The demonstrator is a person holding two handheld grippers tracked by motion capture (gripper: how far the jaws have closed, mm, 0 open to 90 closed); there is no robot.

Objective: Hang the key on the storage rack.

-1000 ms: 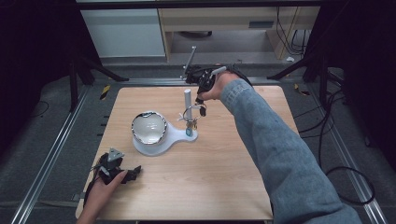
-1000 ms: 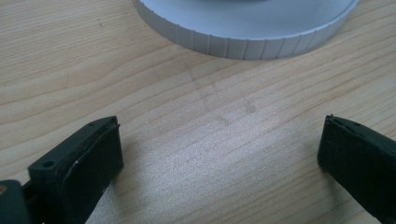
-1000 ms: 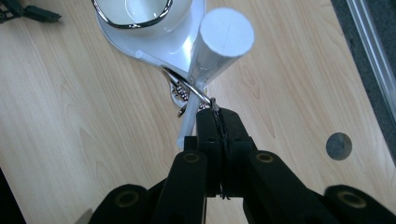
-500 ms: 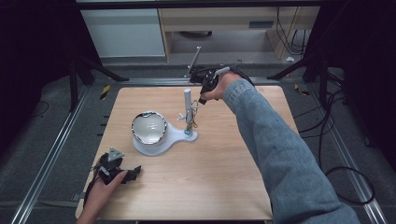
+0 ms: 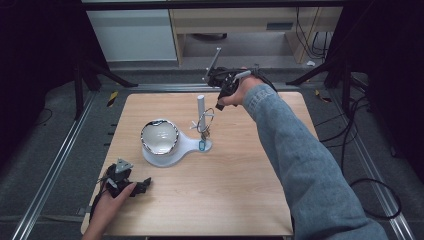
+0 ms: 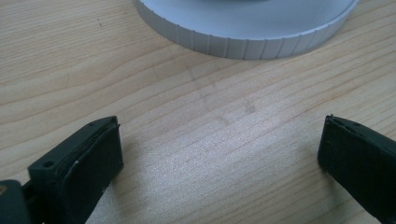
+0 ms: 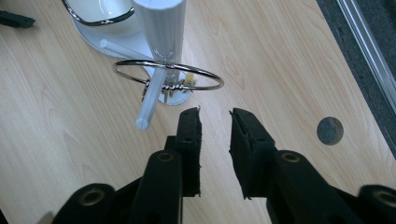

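A white jewellery stand [image 5: 200, 107] rises from a white base [image 5: 186, 148] on the wooden table [image 5: 240, 180]. A thin metal ring [image 5: 205, 120] hangs over its cross arm. In the right gripper view the ring [image 7: 168, 74] circles the post [image 7: 161, 28] and rests on the white bar. My right gripper [image 7: 215, 112] sits just behind the ring; its jaws have just been opening and nothing is between them. In the high view that gripper [image 5: 220, 104] hovers right of the post. My left gripper [image 6: 219, 140] stands wide open and empty, low over the table at the near left [image 5: 142, 184].
A shiny round bowl [image 5: 159, 136] sits on the stand's base, whose ribbed white rim [image 6: 243, 44] is just ahead of the left jaws. A small blue tag [image 5: 201, 145] lies at the post's foot. A round hole [image 7: 329, 130] marks the tabletop near the right edge.
The right gripper has drawn back a little from the stand and its jaws have parted, leaving the ring hanging on the cross arm. The left hand has stayed put.
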